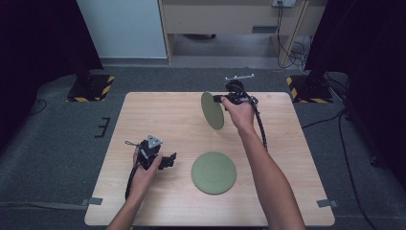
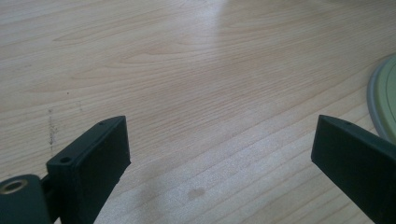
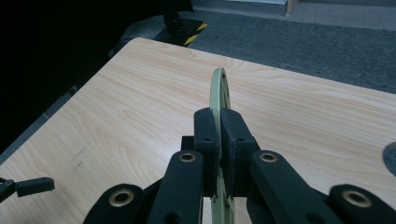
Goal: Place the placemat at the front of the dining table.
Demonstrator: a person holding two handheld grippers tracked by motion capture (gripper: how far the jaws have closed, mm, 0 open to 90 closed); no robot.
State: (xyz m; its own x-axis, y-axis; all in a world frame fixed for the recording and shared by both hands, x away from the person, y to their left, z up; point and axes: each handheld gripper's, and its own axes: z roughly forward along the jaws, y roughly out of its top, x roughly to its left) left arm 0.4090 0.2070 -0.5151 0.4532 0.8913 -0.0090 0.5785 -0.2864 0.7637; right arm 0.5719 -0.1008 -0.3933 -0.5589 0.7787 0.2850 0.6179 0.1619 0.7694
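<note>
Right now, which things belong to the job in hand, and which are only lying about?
In the job:
- right tongs, shut on the raised green plate
- flat green plate
- left tongs, open

Lying about:
- grey tape pieces at the table's edges

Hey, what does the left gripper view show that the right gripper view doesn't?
Left gripper view alone: the left hand-held gripper from its own camera, its jaws spread wide over bare wood, and the rim of a green plate lying flat at the right edge.

Right gripper view alone: the right hand-held gripper shut on a second green plate held on edge, plus the grey carpet past the table and a yellow-and-black striped base.

Both: the light wooden table.
</note>
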